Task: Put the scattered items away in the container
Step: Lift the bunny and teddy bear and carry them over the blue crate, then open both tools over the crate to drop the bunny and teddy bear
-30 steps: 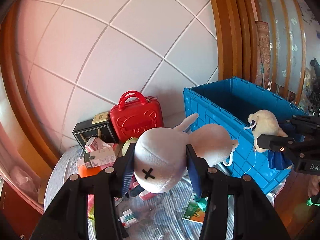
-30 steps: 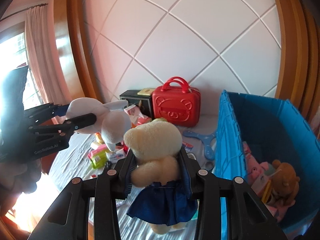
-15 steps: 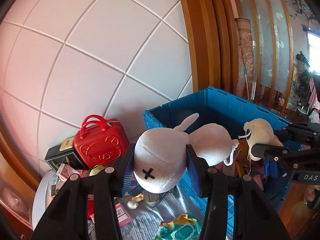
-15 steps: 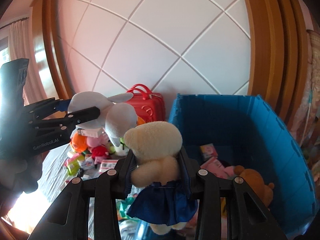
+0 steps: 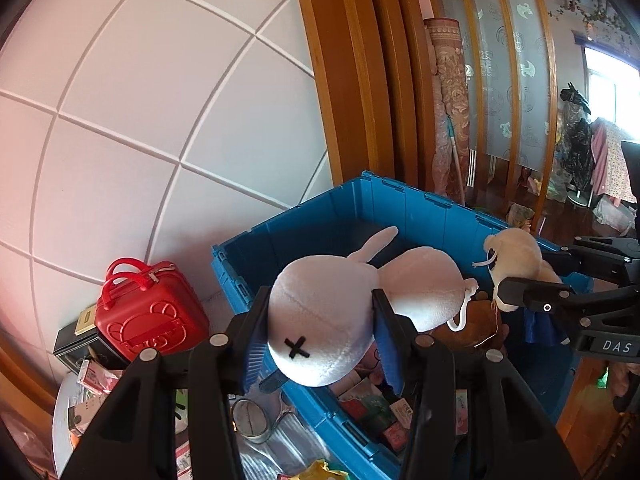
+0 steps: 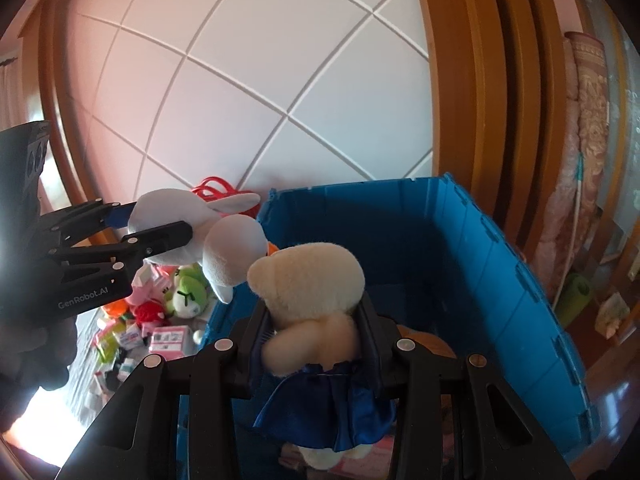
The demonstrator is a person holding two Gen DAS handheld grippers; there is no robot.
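Observation:
My left gripper [image 5: 320,340] is shut on a white plush rabbit [image 5: 324,332] with a black X on its round body, held above the near left corner of the blue crate [image 5: 280,248]. In the right wrist view my right gripper [image 6: 314,336] is shut on a cream plush bear [image 6: 308,280] in a dark blue skirt, hanging over the blue crate [image 6: 500,272]. Each gripper shows in the other view: the right gripper [image 5: 532,280] with the bear [image 5: 516,252], the left gripper [image 6: 160,224] with the rabbit [image 6: 224,256]. A brown plush [image 5: 468,324] and small boxes lie inside the crate.
A red mini suitcase [image 5: 148,316] and a black box [image 5: 76,344] stand against the white padded wall left of the crate. Scattered boxes, a green plush [image 6: 186,292] and other toys [image 6: 140,320] cover the surface on the left. Wooden door frames rise behind the crate.
Both grippers have swung right with their plush toys, from over the cluttered surface to above the blue crate. The red suitcase has slid to the left edge of both views.

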